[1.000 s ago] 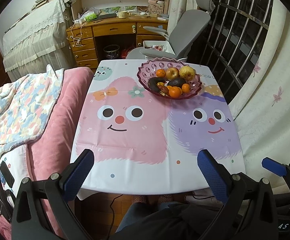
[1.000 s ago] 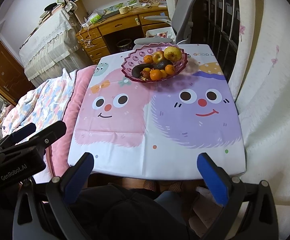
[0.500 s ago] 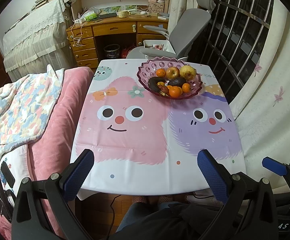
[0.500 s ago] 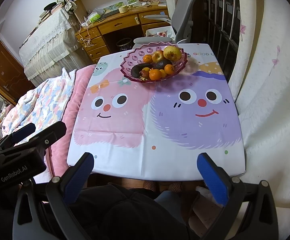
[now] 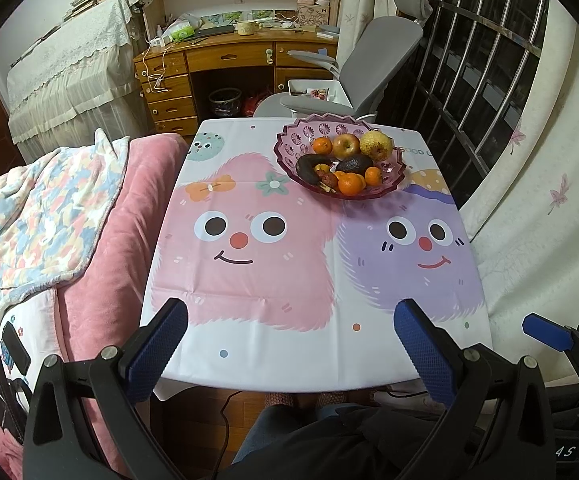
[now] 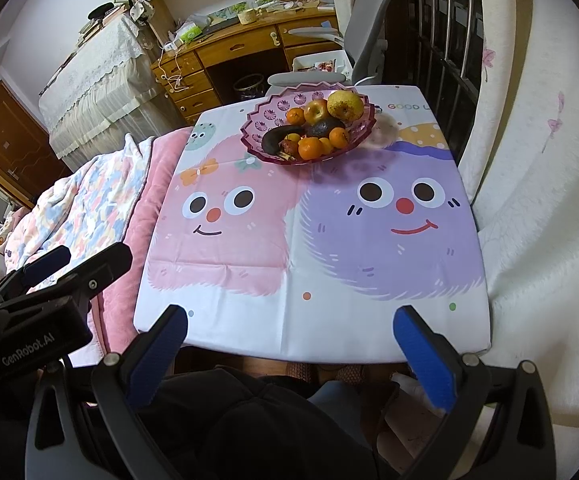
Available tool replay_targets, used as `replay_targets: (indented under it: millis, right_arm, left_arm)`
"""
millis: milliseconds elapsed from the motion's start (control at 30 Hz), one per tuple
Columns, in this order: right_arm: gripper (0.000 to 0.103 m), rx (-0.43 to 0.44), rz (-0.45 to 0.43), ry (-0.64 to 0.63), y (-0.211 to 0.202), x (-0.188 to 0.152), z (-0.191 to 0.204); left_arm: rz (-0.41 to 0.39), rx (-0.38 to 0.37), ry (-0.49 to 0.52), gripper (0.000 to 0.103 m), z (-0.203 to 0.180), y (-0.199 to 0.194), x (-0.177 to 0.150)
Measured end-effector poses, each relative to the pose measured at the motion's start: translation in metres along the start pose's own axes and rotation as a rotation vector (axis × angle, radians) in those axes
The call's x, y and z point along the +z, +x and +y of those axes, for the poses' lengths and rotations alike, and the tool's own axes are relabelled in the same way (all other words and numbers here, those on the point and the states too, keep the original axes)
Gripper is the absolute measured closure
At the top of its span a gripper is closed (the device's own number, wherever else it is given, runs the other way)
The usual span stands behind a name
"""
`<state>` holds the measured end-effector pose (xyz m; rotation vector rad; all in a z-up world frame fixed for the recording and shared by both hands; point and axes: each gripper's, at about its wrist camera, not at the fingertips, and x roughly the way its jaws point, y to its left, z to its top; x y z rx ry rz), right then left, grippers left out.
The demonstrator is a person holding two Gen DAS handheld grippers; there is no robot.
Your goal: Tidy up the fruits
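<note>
Left gripper (image 5: 289, 332), jaws spread wide and empty, held above the near edge of the table (image 5: 313, 364); right gripper (image 6: 289, 330), likewise spread wide with nothing between its blue pads (image 6: 421, 356), held over the same near edge, the person's dark-clothed lap (image 6: 257, 420) below it. Table covered by a cloth printed with a pink furry face (image 5: 241, 240) and a purple one (image 5: 413, 248); pink faceted fruit bowl (image 5: 289, 148) standing at the far side of the table, well apart from both grippers, between the two printed faces. Bowl contents: an apple (image 5: 345, 146) and a yellow pear (image 5: 375, 144) at the back, touching; a dark avocado (image 5: 354, 164) at the centre; several oranges (image 5: 350, 183), the largest at the front rim; a blackened banana (image 5: 305, 168) along the left side. Pink blanket (image 5: 117, 216) beside the table's left edge; grey office chair (image 5: 377, 64) and wooden desk (image 5: 229, 56) beyond the far edge.
</note>
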<state>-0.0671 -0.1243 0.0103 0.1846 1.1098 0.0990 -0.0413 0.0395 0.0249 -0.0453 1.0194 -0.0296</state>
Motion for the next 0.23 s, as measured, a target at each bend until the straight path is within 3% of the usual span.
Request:
replay_targets:
  millis: [233]
  right_arm:
    - [0.000, 0.000, 0.001, 0.001, 0.0001, 0.0005, 0.0003]
  left_arm:
    - [0.000, 0.001, 0.001, 0.001, -0.0008, 0.0002, 0.0012]
